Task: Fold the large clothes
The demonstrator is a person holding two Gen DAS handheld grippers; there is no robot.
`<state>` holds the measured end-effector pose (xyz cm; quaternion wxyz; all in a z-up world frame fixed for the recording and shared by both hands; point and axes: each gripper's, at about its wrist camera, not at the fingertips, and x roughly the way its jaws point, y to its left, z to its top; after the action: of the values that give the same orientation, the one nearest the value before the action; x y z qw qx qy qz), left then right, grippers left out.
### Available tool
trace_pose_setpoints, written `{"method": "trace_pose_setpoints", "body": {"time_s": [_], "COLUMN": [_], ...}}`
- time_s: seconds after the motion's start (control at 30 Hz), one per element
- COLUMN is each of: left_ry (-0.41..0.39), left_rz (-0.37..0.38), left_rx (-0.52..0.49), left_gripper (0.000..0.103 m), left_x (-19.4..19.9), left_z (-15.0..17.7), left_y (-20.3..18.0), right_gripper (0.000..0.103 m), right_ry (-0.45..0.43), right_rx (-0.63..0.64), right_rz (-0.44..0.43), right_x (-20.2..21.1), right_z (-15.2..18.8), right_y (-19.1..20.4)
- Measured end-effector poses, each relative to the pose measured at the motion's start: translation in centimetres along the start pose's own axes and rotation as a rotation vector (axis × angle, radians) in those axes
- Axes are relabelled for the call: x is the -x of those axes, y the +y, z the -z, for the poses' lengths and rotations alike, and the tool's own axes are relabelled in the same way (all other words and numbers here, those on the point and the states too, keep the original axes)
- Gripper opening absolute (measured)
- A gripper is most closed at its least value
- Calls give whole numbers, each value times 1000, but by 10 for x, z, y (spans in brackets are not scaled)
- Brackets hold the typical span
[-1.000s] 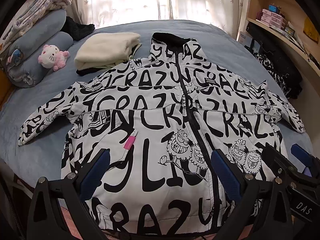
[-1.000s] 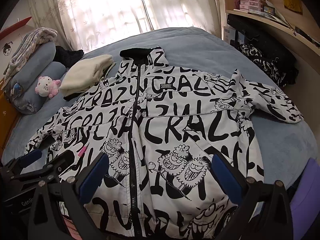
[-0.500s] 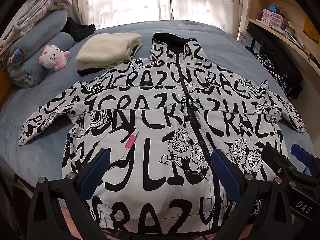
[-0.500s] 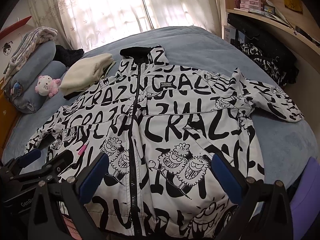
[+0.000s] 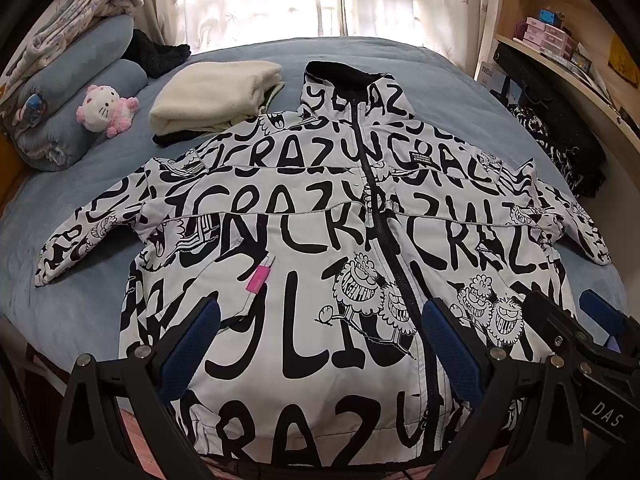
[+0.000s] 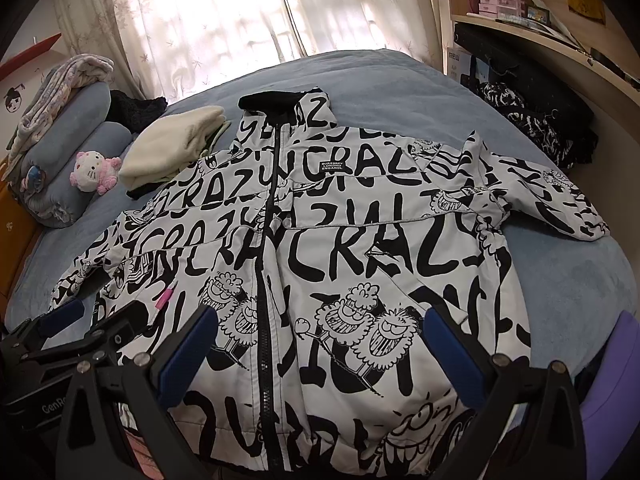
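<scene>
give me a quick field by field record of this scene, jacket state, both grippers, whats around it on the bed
garment: black-and-white printed jacket, laid flat front up on the blue bed, zipped, both sleeves spread out
left hand-held gripper: open, above the jacket hem, holding nothing
right hand-held gripper: open, above the hem, holding nothing
folding: not yet started
beside collar: folded cream garment
far left: pink plush toy against rolled blue bedding
right side: wooden shelves
</scene>
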<state>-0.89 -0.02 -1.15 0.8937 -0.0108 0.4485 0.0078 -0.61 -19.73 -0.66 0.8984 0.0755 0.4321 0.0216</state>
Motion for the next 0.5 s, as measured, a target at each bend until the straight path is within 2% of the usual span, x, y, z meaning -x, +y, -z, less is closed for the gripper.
{"method": "trace_pose_setpoints", "body": {"time_s": [0.5], "left_ry": [2], "left_rz": [1], "left_rx": [-4], "left_gripper": [100], "left_x": [1], "left_z": [0], "left_y": [-9], "right_gripper": [103], "right_ry": [2], "right_rx": [2], "right_rz": [4], "right_x": [2], "right_z": [5], "right_y": [0]}}
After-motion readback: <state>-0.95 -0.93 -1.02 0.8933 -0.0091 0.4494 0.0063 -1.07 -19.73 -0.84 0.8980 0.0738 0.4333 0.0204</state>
